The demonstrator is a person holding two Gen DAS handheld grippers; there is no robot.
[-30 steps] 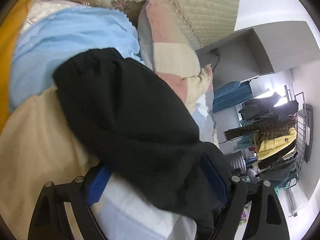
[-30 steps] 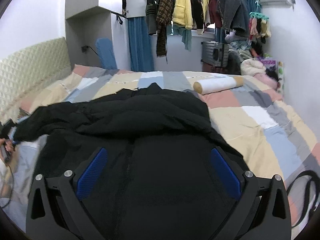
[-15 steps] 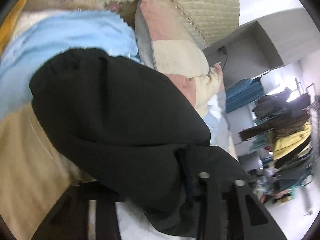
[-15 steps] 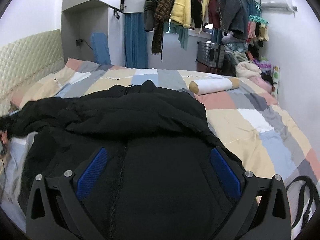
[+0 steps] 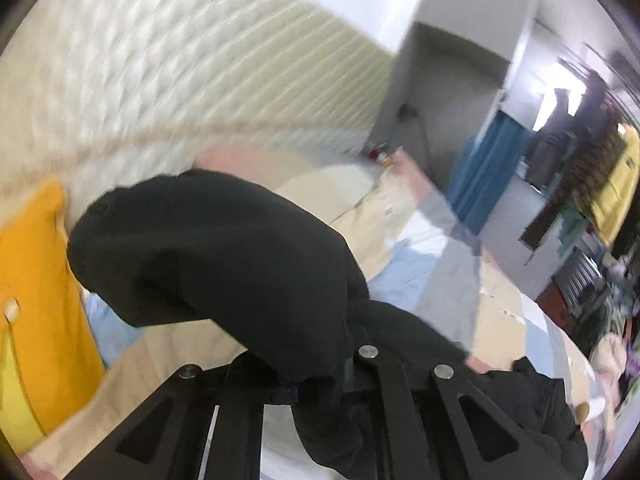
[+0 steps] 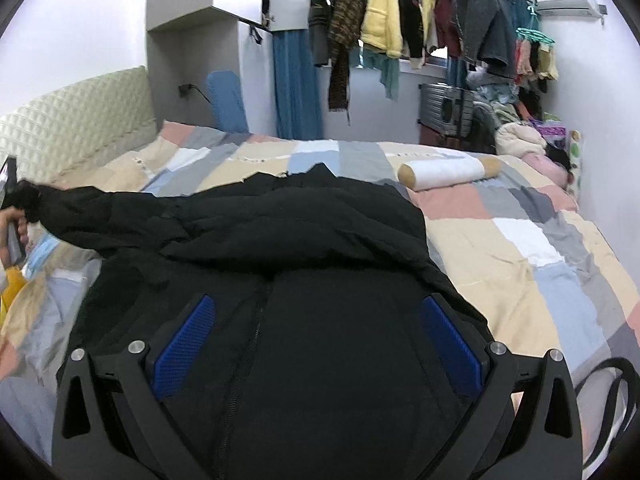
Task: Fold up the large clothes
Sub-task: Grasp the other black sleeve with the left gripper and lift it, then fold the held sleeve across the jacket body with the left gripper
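A large black zip jacket (image 6: 304,240) lies spread on the patchwork bed (image 6: 500,248). My left gripper (image 5: 320,380) is shut on the jacket's sleeve (image 5: 216,252) and holds it lifted near the headboard; the cuff droops over the fingers and hides the pads. In the right wrist view the held sleeve end (image 6: 28,200) shows at the far left. My right gripper (image 6: 320,344) is open, its blue pads (image 6: 186,344) wide apart over the jacket's lower front by the zip, holding nothing.
A cream quilted headboard (image 5: 180,64) and a yellow pillow (image 5: 32,300) stand at the bed's head. A white bolster (image 6: 448,170) lies at the far side. Hanging clothes (image 6: 400,12), a suitcase (image 6: 444,110) and a clothes pile line the far wall. A black strap (image 6: 612,384) lies at right.
My left gripper closed on the sleeve and lifted and swung it up toward the headboard. My right gripper stayed open over the jacket, almost still.
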